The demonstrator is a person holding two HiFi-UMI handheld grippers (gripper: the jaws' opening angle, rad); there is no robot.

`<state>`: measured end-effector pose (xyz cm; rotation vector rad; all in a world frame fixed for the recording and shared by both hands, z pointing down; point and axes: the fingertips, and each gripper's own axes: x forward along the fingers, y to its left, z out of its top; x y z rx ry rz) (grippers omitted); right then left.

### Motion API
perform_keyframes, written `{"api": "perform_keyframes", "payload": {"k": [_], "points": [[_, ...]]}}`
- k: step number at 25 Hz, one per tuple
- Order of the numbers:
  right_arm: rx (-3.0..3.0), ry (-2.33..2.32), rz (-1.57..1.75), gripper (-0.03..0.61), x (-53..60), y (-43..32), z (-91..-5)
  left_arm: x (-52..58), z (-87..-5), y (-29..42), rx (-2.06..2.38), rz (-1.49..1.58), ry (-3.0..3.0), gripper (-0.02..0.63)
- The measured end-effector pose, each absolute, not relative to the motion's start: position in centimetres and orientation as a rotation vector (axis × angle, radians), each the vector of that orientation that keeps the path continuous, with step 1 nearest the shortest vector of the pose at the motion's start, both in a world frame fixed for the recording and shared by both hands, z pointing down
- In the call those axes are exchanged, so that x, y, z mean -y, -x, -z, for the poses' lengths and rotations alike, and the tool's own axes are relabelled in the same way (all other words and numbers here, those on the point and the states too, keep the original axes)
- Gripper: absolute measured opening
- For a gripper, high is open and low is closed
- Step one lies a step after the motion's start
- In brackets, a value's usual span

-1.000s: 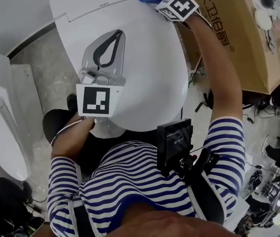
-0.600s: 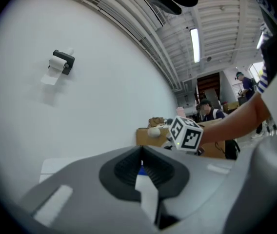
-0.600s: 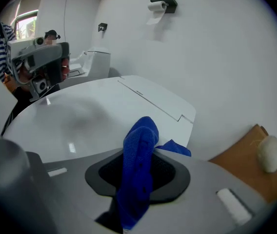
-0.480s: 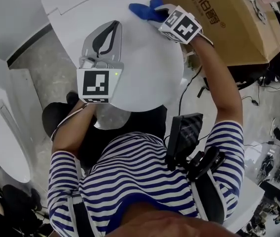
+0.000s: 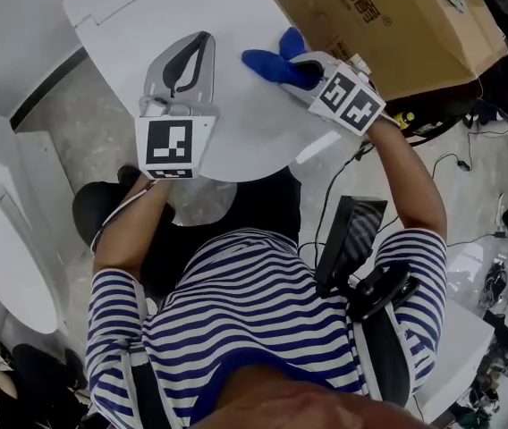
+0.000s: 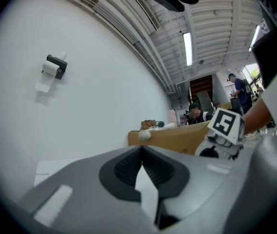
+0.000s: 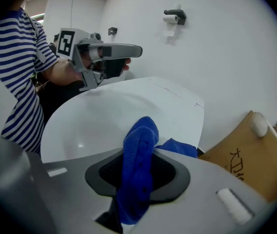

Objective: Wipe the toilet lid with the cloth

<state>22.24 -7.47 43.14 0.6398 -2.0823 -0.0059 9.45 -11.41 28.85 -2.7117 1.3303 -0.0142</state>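
The white toilet lid is closed and fills the top middle of the head view. My right gripper is shut on the blue cloth and presses it on the lid's right side, near the rim. In the right gripper view the cloth bulges up between the jaws of that gripper, over the lid. My left gripper hovers over the lid's left half, its jaws shut and nothing between them. The left gripper view shows its tips touching.
A large cardboard box stands right beside the lid. A second white toilet is at the left. A paper holder hangs on the wall behind. Cables lie on the floor at the right.
My right gripper has dragged the cloth from the lid's far edge toward me along the right side. The left gripper has stayed over the lid's left half.
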Motion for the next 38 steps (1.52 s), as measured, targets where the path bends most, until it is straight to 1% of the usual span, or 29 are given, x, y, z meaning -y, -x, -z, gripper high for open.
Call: {"api": "perform_keyframes", "payload": {"k": [9, 18, 25, 33, 38], "points": [[2.064, -0.5, -0.067, 0.117, 0.4, -23.7, -43.7, 11.3, -28.9, -9.6, -1.333, 0.023, 2.704, 0.003], [2.079, -0.492, 0.003, 0.117, 1.5, -23.1, -42.2, 11.4, -29.1, -9.5, -1.342, 0.032, 2.697, 0.003], [2.126, -0.532, 0.163, 0.117, 11.9, -20.1, -38.0, 13.7, -30.5, -8.5, -1.391, 0.07, 2.709, 0.003], [2.165, -0.573, 0.237, 0.117, 31.1, -13.6, -33.6, 19.1, -29.6, -5.5, -1.486, 0.054, 2.72, 0.003], [2.189, -0.622, 0.232, 0.117, 40.9, -9.1, -34.0, 22.3, -30.2, -3.1, -1.582, 0.066, 2.71, 0.003]]}}
